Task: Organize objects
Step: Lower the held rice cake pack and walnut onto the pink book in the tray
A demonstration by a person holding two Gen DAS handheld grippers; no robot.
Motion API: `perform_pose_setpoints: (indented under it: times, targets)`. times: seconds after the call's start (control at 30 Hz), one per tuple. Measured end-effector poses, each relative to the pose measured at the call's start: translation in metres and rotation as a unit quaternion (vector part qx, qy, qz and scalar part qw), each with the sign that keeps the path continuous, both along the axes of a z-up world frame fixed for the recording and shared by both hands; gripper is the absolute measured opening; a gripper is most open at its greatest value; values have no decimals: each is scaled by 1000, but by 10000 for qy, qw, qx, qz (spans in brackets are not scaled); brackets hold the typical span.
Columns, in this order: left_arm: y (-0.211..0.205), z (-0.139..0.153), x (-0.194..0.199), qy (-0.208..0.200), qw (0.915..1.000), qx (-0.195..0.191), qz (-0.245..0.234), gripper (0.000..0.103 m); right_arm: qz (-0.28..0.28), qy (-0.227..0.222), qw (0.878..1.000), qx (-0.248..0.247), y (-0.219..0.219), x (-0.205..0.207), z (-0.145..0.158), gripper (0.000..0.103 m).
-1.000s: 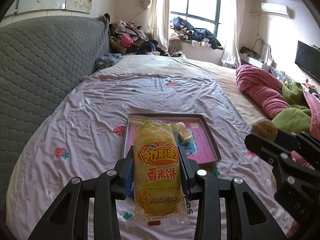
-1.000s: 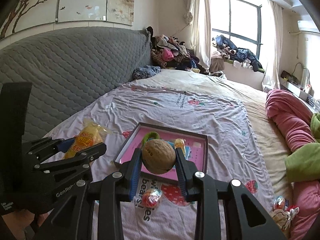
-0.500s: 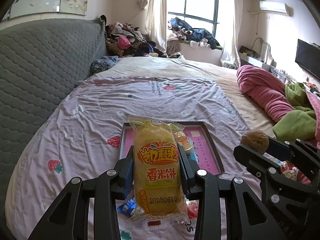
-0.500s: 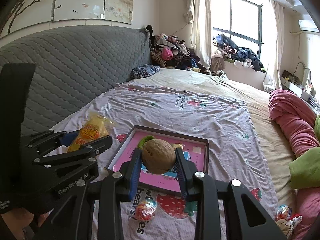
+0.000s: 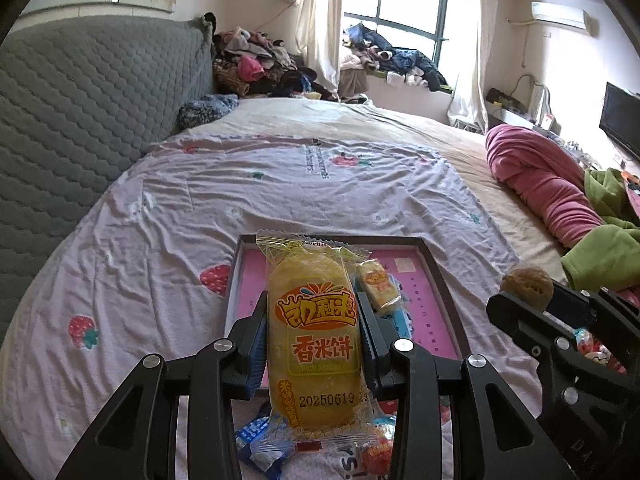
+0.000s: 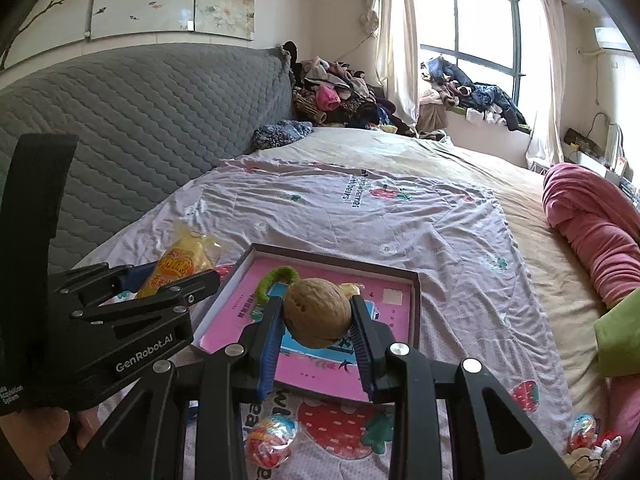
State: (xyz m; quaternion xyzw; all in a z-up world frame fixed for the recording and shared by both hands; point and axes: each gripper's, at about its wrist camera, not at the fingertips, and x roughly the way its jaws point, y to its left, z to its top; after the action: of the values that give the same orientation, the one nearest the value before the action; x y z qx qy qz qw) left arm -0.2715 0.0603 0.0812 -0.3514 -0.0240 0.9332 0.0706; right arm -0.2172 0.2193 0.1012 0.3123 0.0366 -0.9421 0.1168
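Note:
My left gripper (image 5: 313, 320) is shut on a yellow rice-cracker packet (image 5: 314, 344), held lengthwise above the near edge of a pink-lined box lid (image 5: 428, 304) on the bed. My right gripper (image 6: 317, 316) is shut on a brown walnut (image 6: 318, 312), hanging over the same pink box lid (image 6: 384, 352). In the lid lie a small yellow snack packet (image 5: 378, 282), a green looped item (image 6: 276, 280) and a blue-printed card. The right gripper with its walnut (image 5: 527, 284) shows at the right of the left wrist view. The left gripper with its packet (image 6: 180, 268) shows at the left of the right wrist view.
Wrapped candies (image 6: 270, 440) and a blue-white packet (image 5: 260, 440) lie on the strawberry-print sheet (image 5: 160, 240) in front of the lid. More candies (image 6: 582, 430) sit at the right. A grey quilted headboard (image 5: 80, 120) runs along the left; pink and green bedding (image 5: 560, 200) lies on the right.
Both grippers have moved forward and down toward the box lid, which now looks larger and closer. Each keeps hold of its item.

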Motion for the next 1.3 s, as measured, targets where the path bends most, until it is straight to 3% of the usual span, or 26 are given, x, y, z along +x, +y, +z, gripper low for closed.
perform_pose_setpoints:
  times: [0.43,0.87,1.3]
  targets:
    - [10,-44,-43,-51,9999,11,90,40,16,17,9999,-137,6,-35,-36,33]
    - [5,-103,-74,-238,9991,-282,201,40,89,-183,9998,70,-4,-66,-91,33]
    - [10,-126,-81,-381,9982,-450,93,40,-29,-508,9986,166,6,-78,-125,33]
